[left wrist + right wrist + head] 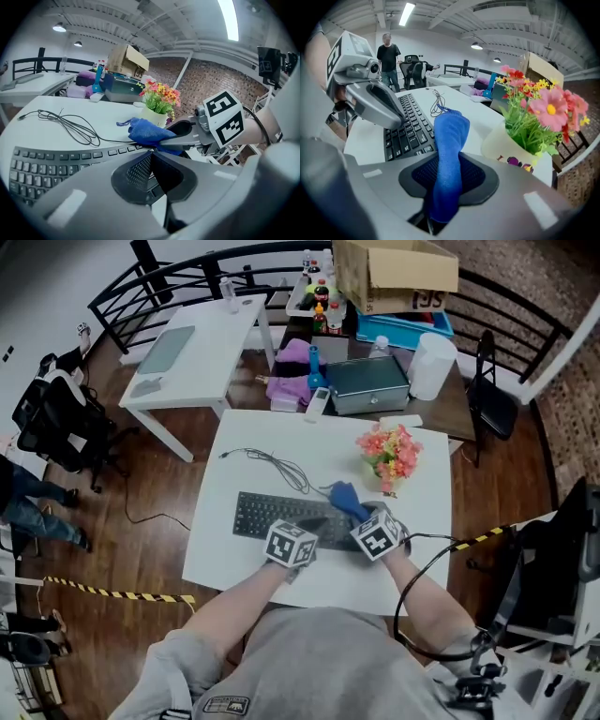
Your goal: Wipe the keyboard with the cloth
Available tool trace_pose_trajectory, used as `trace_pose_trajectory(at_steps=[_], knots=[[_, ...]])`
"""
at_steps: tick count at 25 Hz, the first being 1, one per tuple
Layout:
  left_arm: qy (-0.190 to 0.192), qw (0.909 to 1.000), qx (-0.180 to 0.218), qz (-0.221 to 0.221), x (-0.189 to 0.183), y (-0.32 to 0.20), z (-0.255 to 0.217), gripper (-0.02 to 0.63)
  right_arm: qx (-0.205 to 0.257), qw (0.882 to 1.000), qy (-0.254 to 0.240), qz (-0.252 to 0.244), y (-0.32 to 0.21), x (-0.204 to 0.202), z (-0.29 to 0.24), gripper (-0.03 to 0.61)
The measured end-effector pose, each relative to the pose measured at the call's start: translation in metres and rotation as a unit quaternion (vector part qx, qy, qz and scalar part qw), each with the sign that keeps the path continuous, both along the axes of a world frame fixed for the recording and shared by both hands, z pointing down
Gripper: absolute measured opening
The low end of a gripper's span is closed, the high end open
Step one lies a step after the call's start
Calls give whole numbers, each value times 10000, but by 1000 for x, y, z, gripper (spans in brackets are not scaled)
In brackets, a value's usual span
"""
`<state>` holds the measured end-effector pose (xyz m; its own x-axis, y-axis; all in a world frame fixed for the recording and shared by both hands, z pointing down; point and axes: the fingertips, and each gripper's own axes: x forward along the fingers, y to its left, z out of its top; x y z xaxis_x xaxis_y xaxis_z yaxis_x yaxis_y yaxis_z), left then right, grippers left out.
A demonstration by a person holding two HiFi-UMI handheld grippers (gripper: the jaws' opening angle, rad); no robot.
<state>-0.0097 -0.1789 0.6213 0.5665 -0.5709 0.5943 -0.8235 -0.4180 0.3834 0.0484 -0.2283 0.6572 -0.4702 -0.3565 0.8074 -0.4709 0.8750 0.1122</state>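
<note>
Now the right tongs [447,161] pinch the soft blue cloth [450,133] over the flat black keyboard [405,133], the left tongs [151,159] are pressed together empty, and a big swipe could tip the white flower pot [511,145] beside them.

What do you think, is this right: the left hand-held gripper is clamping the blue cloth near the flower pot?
Wrong side: the right hand-held gripper is clamping the blue cloth near the flower pot, as the right gripper view shows.

Soft cloth, hard plastic
Fuzzy blue cloth [449,140] (microfibre-like nap); matt black plastic keyboard [272,515]; smooth white table [234,563]; lightly glossy brown wood floor [141,549]; dull cardboard box [394,273].
</note>
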Motion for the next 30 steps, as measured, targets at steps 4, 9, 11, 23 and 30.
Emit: trace_pose_trajectory(at_steps=[4,9,11,23,30], knots=[[20,10000,-62,63,4,10,7,-8,-6,10000,7,-29,14,2,1,117],[54,9996,-136,240,14,28,12,-8,-97,9999,58,-71,45,6,4,117],[53,9993,-166,331,17,35,14,-8,-148,9998,75,-102,60,7,6,117],[86,9970,-342,696,28,73,34,-8,-335,9991,166,-184,119,9,18,117],[104,9986,-196,475,9,57,23,-8,-153,9996,129,-218,89,-5,4,117]])
